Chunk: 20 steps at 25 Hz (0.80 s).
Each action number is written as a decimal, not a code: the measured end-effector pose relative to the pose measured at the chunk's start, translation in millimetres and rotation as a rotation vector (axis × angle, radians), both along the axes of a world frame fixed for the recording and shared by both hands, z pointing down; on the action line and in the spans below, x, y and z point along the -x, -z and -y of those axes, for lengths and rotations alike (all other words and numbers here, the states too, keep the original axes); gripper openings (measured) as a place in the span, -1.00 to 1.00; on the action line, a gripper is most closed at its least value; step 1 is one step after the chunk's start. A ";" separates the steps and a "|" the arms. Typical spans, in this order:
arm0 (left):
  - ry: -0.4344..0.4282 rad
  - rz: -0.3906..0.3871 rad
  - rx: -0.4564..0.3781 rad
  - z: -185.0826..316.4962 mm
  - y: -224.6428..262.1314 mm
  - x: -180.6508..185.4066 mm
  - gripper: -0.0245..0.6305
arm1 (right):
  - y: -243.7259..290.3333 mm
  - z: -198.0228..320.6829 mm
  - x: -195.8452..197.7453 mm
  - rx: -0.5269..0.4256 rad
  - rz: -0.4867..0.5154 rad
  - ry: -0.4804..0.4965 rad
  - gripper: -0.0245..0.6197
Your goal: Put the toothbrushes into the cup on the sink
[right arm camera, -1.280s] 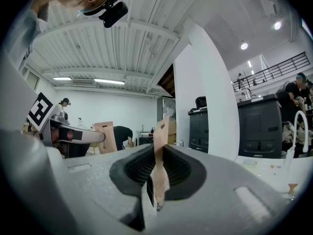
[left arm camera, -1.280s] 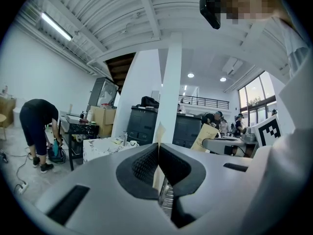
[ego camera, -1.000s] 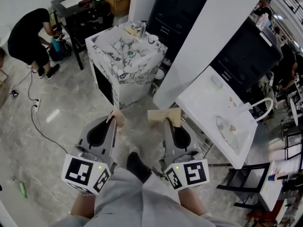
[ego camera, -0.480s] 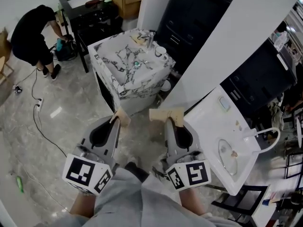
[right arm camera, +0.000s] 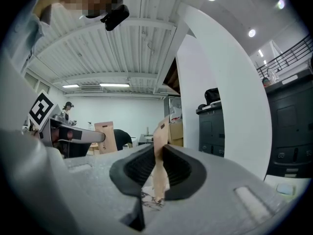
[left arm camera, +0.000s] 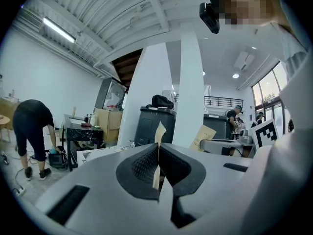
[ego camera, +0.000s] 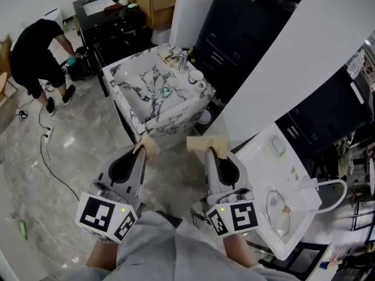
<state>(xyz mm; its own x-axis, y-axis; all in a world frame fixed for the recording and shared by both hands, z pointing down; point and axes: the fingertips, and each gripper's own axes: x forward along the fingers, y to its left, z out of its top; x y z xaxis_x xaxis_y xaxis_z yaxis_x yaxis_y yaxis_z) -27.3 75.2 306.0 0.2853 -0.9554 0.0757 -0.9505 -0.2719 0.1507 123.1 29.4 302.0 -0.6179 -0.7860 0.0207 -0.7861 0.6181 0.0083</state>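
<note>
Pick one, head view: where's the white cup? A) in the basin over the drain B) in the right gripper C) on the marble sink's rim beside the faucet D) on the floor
C: the white cup stands on the rim of the marble sink beside the faucet, apart from the drain.

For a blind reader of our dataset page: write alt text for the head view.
Seen from above, a left gripper and right gripper point toward a marble-patterned sink with a white cup on its rim. A white sink stands at right; a person in black bends over at far left.
</note>
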 end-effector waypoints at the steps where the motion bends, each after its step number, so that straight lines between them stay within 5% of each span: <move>1: 0.002 0.001 0.002 4.1 -0.7 -0.7 -0.91 | -0.7 4.2 -1.4 0.001 0.000 0.001 -0.79; 20: -0.026 0.018 0.009 69.6 5.8 8.3 -0.91 | -1.2 53.3 -6.8 0.019 0.024 -0.062 -0.79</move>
<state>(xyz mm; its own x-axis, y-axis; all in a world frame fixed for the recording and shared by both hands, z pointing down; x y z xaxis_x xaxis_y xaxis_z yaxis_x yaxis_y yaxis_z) -35.6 5.6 300.2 0.3084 -0.9471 0.0892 -0.9457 -0.2951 0.1365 129.9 -23.9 303.2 -0.5688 -0.8222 0.0223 -0.8225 0.5684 -0.0223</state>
